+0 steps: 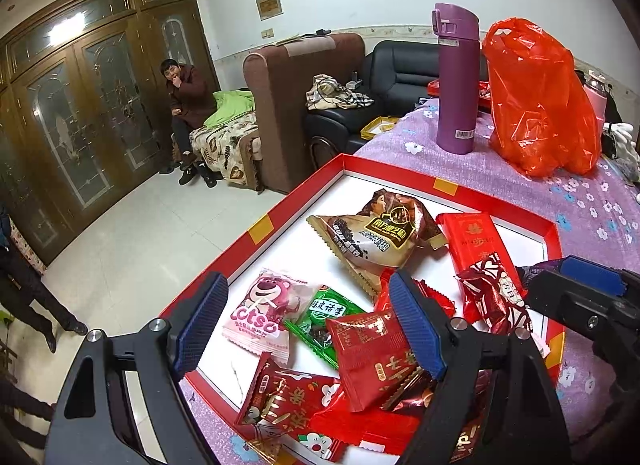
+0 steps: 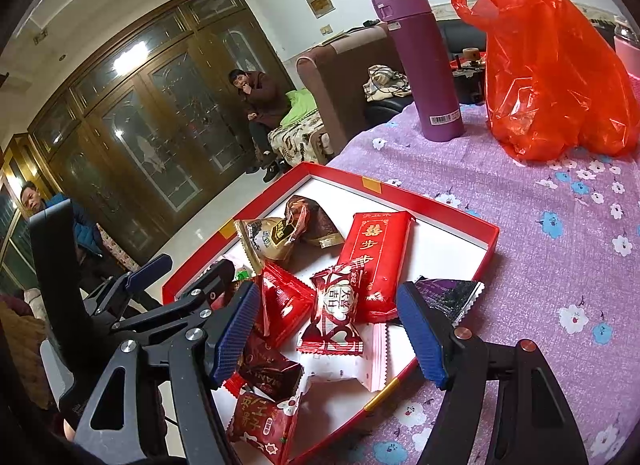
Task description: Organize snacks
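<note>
Living room, tiled floor, wooden glass-panel doors at back; work surface is a table under a purple floral cloth (image 2: 560,201). On it a shallow red tray (image 1: 404,173) with white floor holds the snack packets; a purple flask (image 1: 456,77) and a red plastic bag (image 1: 540,101) stand beyond its far edge.

Left to right across the tray:
- pink bear packet (image 1: 260,313), near the left wall, flat.
- green packet (image 1: 320,325), just beside it and partly under a red packet (image 1: 372,357).
- brown-beige bag (image 1: 380,241) toward the far middle.
- long red bar (image 2: 376,265), long axis running near-to-far.
- dark purple packet (image 2: 452,297) lying across the tray's right rim — half out.

Left gripper (image 1: 308,325): fingers spread wide, empty, poised above the pink and green packets; these lie directly between and ahead of its pads.

Right gripper (image 2: 332,329): fingers also wide, nothing held. A red-and-white candy packet (image 2: 336,317) sits between them, long axis roughly along the fingers — closing would squeeze its short width.

Judgement: the right gripper is nearer the purple stray packet, which lies just outside its right finger (image 2: 420,337), needing a small shift rightward.
</note>
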